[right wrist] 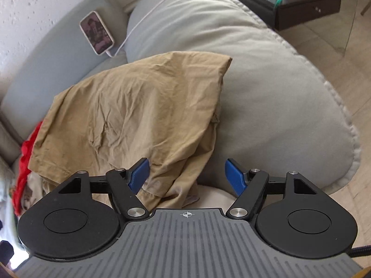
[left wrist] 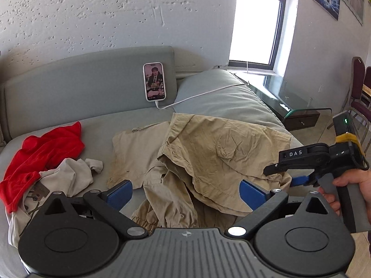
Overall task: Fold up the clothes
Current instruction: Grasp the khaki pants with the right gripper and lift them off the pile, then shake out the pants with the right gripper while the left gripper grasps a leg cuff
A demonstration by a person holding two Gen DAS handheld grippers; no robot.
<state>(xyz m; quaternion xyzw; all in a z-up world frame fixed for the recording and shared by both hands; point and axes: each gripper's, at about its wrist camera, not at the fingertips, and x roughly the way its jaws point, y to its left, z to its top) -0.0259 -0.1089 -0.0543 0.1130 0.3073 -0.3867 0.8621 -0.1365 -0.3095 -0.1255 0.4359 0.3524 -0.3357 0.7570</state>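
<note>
— Both open? Holding anything?

— Left hand-held gripper [left wrist: 185, 192] spread wide, empty, above the near hem of the tan trousers [left wrist: 208, 157]. Right hand-held gripper [right wrist: 186, 177] likewise open and empty, at their right edge. Trousers crumpled on the sofa [left wrist: 76, 92], far end draped onto the cushion [right wrist: 278, 92].

— Best way in?

— Probably pinch one layer at each near corner, then pull flat before folding.

— Anything only on one side?

— Left view only: red garment [left wrist: 44, 153], pale shirt [left wrist: 69, 176], window [left wrist: 257, 23]. Phone [left wrist: 154, 81] farther back, in both.
</note>
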